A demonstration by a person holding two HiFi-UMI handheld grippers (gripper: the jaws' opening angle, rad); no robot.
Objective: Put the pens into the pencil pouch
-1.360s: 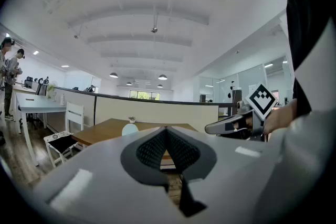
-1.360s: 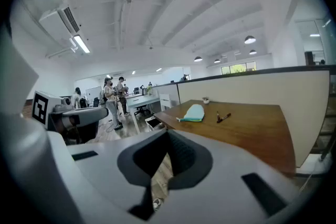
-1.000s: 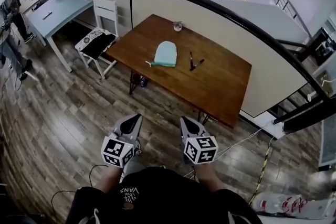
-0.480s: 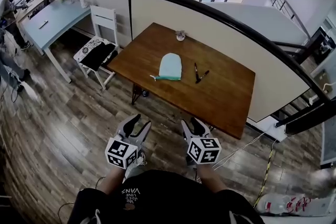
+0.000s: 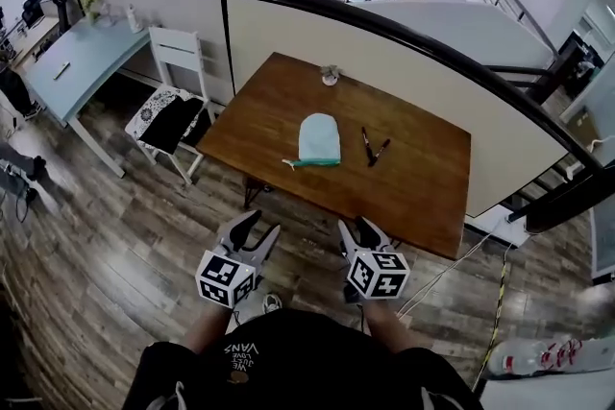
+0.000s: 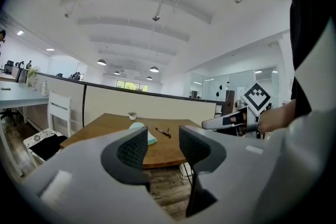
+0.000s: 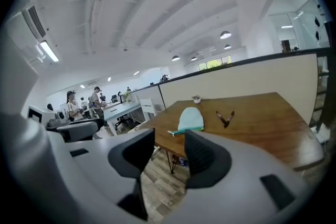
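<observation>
Firstly, floor (image 5: 96, 235): grey-brown wood planks, under both grippers.
Partition (image 5: 288, 29): cream curved wall with a dark top rail, running behind the table from 10 to 4 o'clock.
Table (image 5: 423, 197): brown wood, at 12 o'clock from the grippers, well apart from them.
Desk (image 5: 77, 62): pale blue, at 10 o'clock of the table.
Chair (image 5: 178, 62): white, dark cloth on its seat, at 9 o'clock of the table.
Left gripper (image 5: 255, 228): over the floor, jaws apart, nothing between them.
Right gripper (image 5: 358, 228): beside it at 3 o'clock, jaws apart, likewise empty.
Pencil pouch (image 5: 319, 139): mint green, flat near the table's middle, darker zip edge toward 6 o'clock.
Pens (image 5: 375, 147): two dark ones lying in a V on the table, just at 3 o'clock of the pouch, outside it.
Small ornament (image 5: 331, 76): at 12 o'clock of the pouch, by the table's far edge; too small to identify.
</observation>
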